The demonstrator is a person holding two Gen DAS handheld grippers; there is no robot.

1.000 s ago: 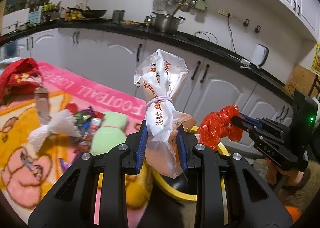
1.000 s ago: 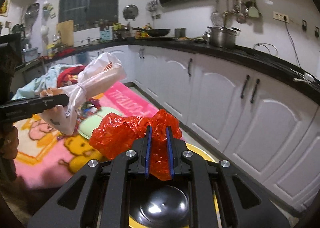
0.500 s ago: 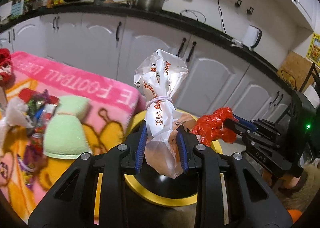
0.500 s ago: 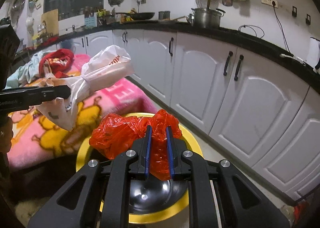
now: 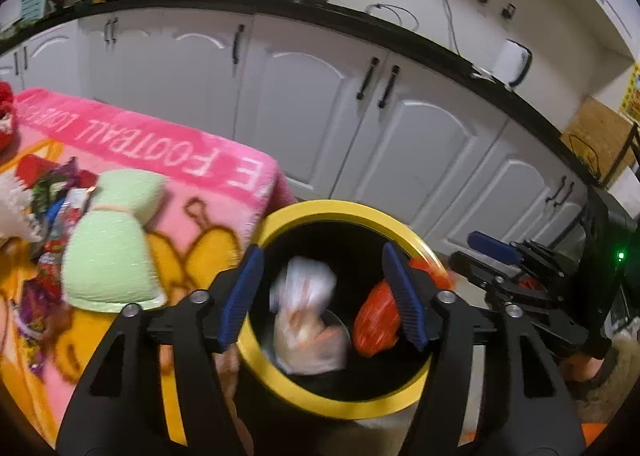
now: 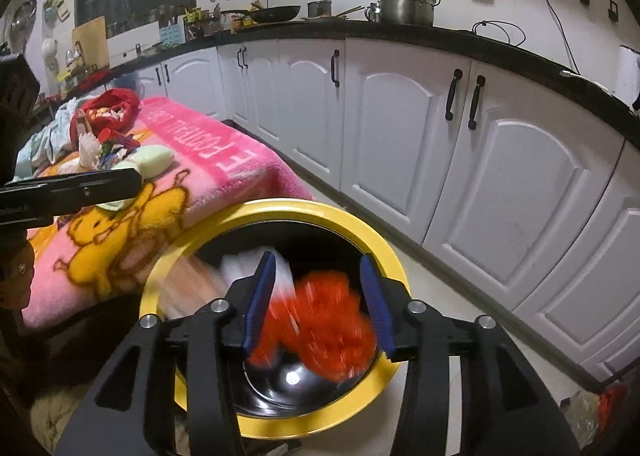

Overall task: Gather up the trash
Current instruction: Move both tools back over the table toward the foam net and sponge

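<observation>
Both bags have dropped: white bag point(image 5: 308, 320) and red bag point(image 6: 324, 328) inside the bin point(image 5: 340, 408), below both spread tools point(image 5: 324, 296) point(image 6: 318, 304).

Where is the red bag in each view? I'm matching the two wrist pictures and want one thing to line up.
Left wrist: red bag inside the bin, right of centre, partly behind the right finger.
Right wrist: red bag, blurred, low centre between the open fingers, over the bin.
Shared landmark: the bin's yellow rim.
</observation>
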